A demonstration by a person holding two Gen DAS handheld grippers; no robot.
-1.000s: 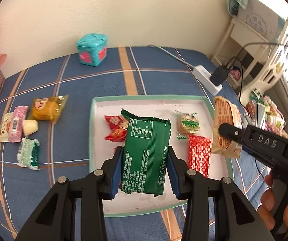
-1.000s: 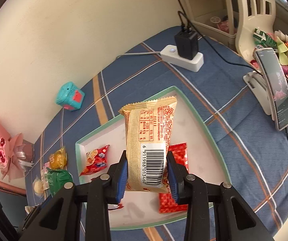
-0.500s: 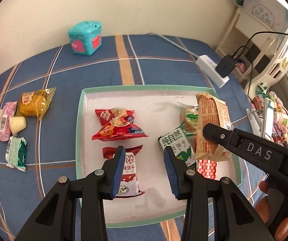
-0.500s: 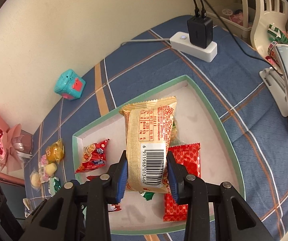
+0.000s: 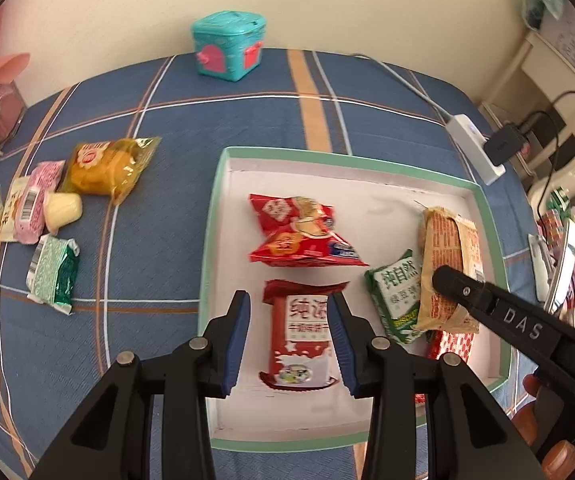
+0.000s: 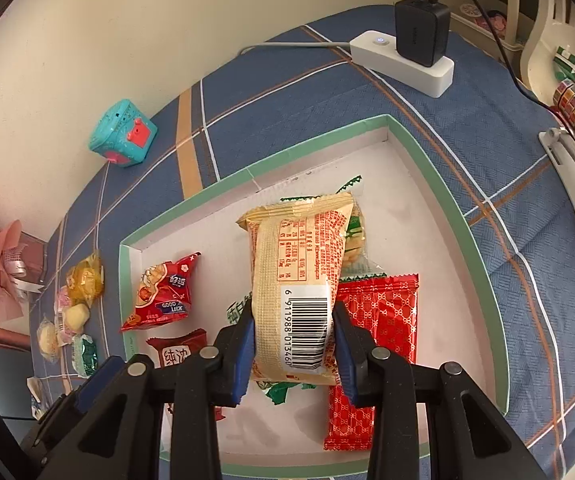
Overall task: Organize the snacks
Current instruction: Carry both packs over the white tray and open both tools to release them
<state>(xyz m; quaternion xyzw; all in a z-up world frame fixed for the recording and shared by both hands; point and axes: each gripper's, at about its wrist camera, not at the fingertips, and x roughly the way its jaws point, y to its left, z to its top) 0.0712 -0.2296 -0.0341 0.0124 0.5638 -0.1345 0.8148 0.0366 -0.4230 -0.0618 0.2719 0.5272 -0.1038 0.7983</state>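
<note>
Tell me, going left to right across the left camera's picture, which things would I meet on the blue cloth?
Pink wrapped snack → yellow packet → teal box → red snack bag in the tray → tan packet held by the right gripper → white power strip.

Tan snack pack [image 6: 299,288] upright over green-rimmed tray [image 6: 439,196]; other snacks flat inside.

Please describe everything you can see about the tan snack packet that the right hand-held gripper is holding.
The tan snack packet is a glossy pillow pack, beige with red print, a white barcode label low on its back and a crimped seal at its top. The right hand-held gripper is shut on its lower part, blue pads pressing both sides. It stands roughly upright above the green-rimmed tray, over a green packet and a red packet; whether it touches them cannot be told.
</note>
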